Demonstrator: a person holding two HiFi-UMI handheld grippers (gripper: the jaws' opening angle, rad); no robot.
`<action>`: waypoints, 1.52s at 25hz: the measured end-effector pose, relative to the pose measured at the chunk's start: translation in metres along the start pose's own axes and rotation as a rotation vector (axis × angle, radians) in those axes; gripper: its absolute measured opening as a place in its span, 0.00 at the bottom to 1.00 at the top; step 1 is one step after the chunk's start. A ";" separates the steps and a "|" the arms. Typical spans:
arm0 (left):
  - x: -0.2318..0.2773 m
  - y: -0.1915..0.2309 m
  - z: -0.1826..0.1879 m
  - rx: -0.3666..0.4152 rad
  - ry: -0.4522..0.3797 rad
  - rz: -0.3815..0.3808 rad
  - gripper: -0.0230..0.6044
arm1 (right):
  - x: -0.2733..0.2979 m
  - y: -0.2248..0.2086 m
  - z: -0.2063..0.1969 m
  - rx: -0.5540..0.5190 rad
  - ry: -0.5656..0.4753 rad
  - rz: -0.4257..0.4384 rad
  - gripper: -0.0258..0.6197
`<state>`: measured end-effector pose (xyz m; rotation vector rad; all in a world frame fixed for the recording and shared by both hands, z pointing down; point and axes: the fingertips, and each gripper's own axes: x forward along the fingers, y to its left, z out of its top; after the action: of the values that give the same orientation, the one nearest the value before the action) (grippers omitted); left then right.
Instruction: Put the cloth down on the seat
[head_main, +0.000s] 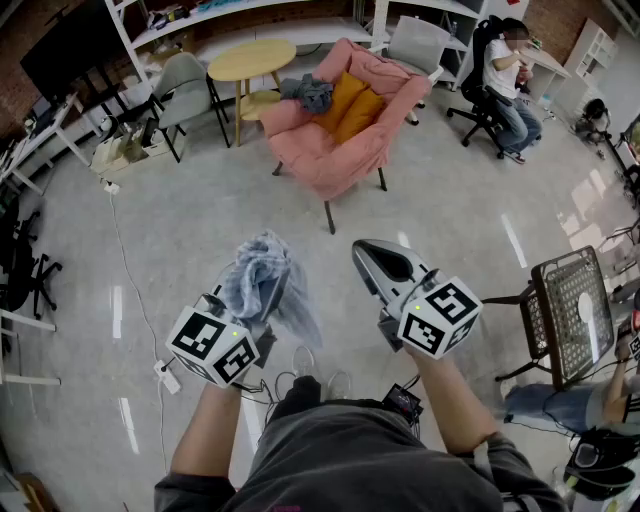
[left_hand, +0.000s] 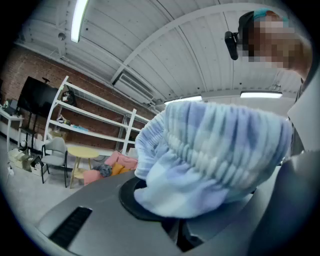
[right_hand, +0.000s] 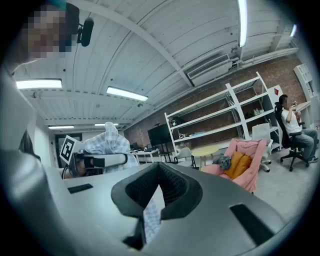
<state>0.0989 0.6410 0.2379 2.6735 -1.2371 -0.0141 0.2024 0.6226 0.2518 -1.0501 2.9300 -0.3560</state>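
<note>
Standing well back from the pink armchair (head_main: 335, 150), the person is holding both grippers out over the shiny floor (head_main: 180, 220). The left gripper (head_main: 252, 318) is clamping a bunched blue-and-white checked cloth (head_main: 264, 282), which is billowing above its closed jaws, far from the seat. The right gripper (head_main: 368, 256) is carrying nothing, its jaws drawn together to a thin slit. Black-and-white square markers are showing on the left cube (head_main: 212, 346) and the right cube (head_main: 440, 317). Two orange cushions (head_main: 350, 105) are lying on the armchair's seat.

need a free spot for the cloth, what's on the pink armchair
Two orange cushions lean on the armchair back; a grey cloth lies at its left side. The seat under the cushions is hidden.
</note>
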 end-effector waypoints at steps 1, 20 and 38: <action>0.000 0.000 0.001 -0.001 0.000 -0.002 0.07 | 0.000 0.000 0.001 0.001 0.001 -0.002 0.06; -0.002 0.021 -0.010 -0.037 -0.008 0.002 0.07 | 0.009 -0.014 -0.012 0.057 0.007 -0.035 0.07; 0.049 0.209 0.028 -0.085 -0.027 -0.007 0.07 | 0.190 -0.066 0.007 0.078 0.034 -0.054 0.07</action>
<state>-0.0298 0.4670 0.2517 2.6129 -1.2070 -0.1012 0.0970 0.4525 0.2716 -1.1247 2.8951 -0.4903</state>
